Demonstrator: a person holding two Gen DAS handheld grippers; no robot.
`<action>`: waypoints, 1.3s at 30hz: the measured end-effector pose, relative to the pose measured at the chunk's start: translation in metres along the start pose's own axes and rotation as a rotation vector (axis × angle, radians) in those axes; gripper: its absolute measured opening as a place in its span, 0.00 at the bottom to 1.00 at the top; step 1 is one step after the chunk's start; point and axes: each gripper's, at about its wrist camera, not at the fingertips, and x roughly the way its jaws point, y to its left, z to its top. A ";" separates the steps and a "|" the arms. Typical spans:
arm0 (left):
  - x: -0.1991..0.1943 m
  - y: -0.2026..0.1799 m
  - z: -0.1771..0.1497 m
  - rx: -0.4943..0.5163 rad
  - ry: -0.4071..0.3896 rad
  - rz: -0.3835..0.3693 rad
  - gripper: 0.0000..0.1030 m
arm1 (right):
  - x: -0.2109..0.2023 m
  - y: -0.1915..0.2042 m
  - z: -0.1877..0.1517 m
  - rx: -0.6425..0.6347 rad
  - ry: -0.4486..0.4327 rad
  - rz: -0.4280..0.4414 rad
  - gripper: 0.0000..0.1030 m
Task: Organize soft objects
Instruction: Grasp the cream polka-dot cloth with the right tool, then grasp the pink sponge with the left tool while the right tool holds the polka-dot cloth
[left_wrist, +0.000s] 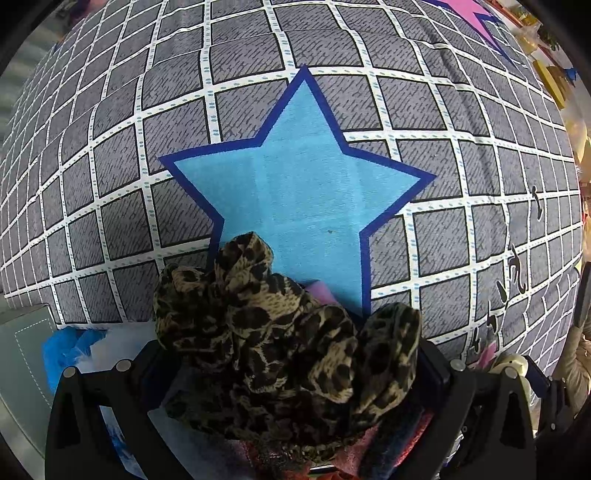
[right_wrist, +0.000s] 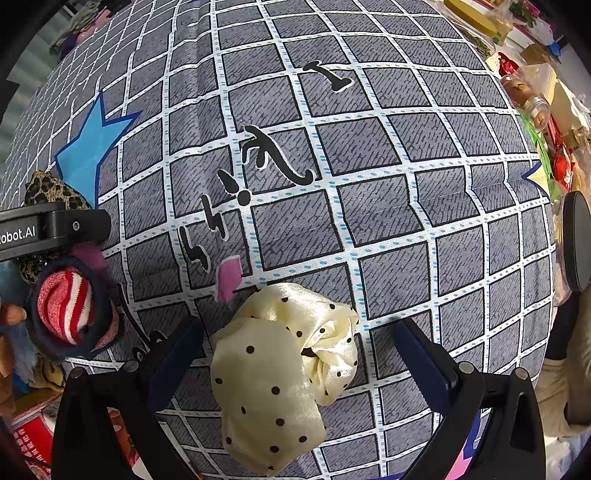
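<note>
Leopard cloth (left_wrist: 280, 343), grid bedsheet (left_wrist: 424, 110), maybe shelf clutter (right_wrist: 546, 96)

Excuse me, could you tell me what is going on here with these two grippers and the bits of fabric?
A person is sorting soft items on a grey checked bedspread with a handheld gripper in each hand. The left gripper is shut on a leopard-print cloth, holding it over a small heap of other fabrics near the blue star. The right gripper is open, its fingers on either side of a cream polka-dot scrunchie lying on the bedspread, not yet gripped.
</note>
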 end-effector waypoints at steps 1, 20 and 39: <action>-0.001 0.000 -0.001 0.000 0.005 0.000 1.00 | 0.000 0.000 0.000 -0.003 -0.001 -0.001 1.00; -0.084 -0.009 -0.012 0.073 -0.150 -0.039 0.57 | -0.038 -0.032 -0.002 0.049 -0.007 0.103 0.25; -0.180 -0.003 -0.076 0.068 -0.300 -0.158 0.58 | -0.094 -0.050 -0.044 0.172 -0.012 0.297 0.25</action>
